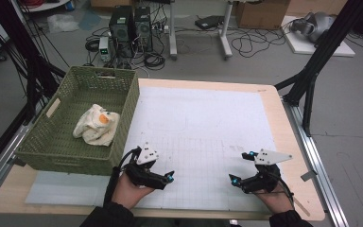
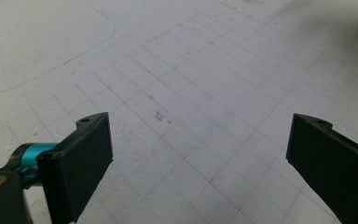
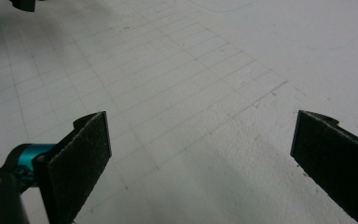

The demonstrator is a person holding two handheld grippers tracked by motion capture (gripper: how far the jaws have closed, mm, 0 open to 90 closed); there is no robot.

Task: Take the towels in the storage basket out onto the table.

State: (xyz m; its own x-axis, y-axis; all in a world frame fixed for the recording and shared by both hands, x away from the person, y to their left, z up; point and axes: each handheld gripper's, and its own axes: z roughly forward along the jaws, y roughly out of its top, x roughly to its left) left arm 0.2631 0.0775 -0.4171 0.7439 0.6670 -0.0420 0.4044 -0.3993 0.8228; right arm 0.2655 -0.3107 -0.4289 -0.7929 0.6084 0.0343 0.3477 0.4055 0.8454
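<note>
My left gripper (image 1: 163,177) rests low over the white gridded mat (image 1: 203,127) near the front edge, just right of the green basket (image 1: 52,142). It is open; in the left gripper view (image 2: 200,154) only bare mat lies between the black jaws. My right gripper (image 1: 241,168) sits at the front right of the mat, also open, and its own view (image 3: 200,154) has nothing between the jaws. A crumpled cream cloth with an orange mark (image 1: 97,124) lies inside the basket.
The green woven basket stands at the table's left side. The wooden table edge (image 1: 288,142) borders the mat at the right. Beyond the table are computer towers (image 1: 132,28), floor cables, cardboard boxes and black stand legs (image 1: 312,75).
</note>
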